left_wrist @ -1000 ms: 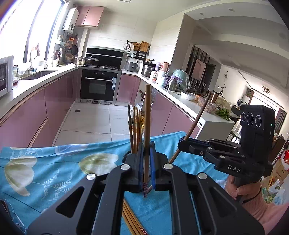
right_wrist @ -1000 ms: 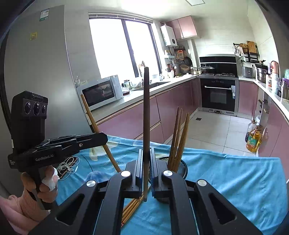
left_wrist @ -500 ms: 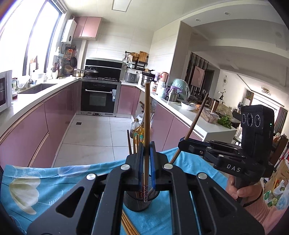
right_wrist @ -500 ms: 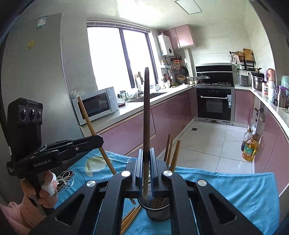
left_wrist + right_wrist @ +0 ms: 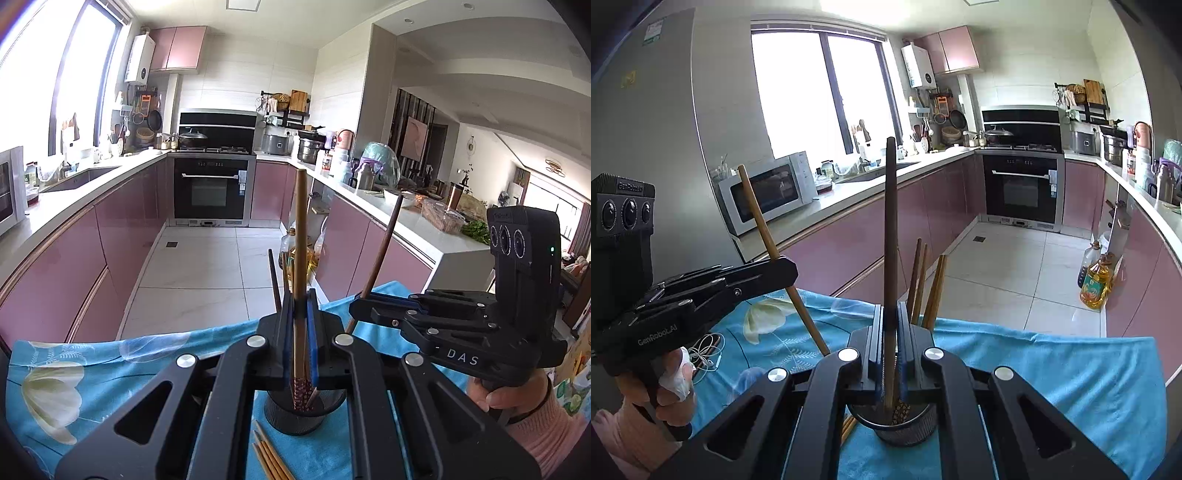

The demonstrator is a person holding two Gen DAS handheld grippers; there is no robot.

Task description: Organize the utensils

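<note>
Two claws, each clamped on one upright chopstick above a black holder [image 5: 295,415] low in frame centre. Left claw [image 5: 300,332] grips a light wooden chopstick [image 5: 300,240], patterned tip inside the holder. Right claw [image 5: 890,343] grips a dark brown chopstick [image 5: 891,229], tip also dipping into the holder — more chopsticks [image 5: 925,288] already stand in it. Loose chopsticks [image 5: 269,458] lie just beside the holder on the blue floral-clothed surface [image 5: 92,369]. Writing: "DAS" on the right device, "GenRobot.AI" on the left.
</note>
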